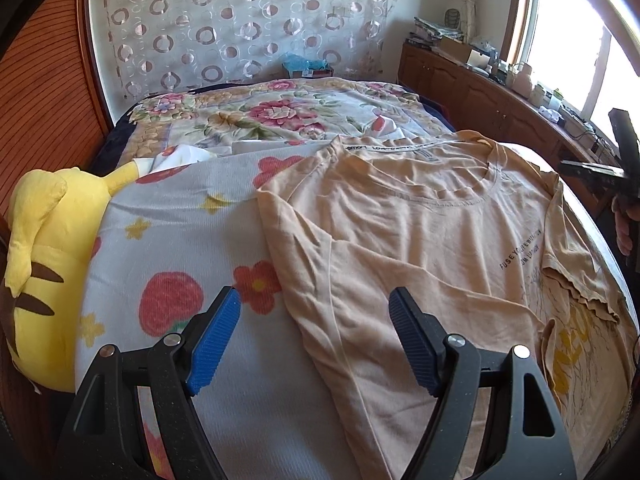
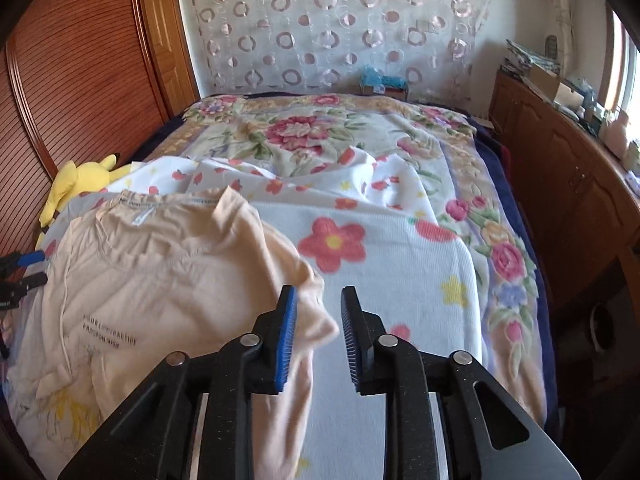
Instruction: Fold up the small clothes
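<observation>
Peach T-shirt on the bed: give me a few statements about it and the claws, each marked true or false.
1. The peach T-shirt lies on a flower-print blanket. True.
2. The left claw is clamped on the shirt. False: its jaws stand wide open above it.
3. A yellow plush toy lies beside the blanket. True.
4. The shirt is folded into a neat square. False: it is spread out, one sleeve flipped inward.
5. The right claw has a gap between its pads. True.

Bright daylight from the window (image 1: pixel 580 40); glare there; fisheye-bent edges.
</observation>
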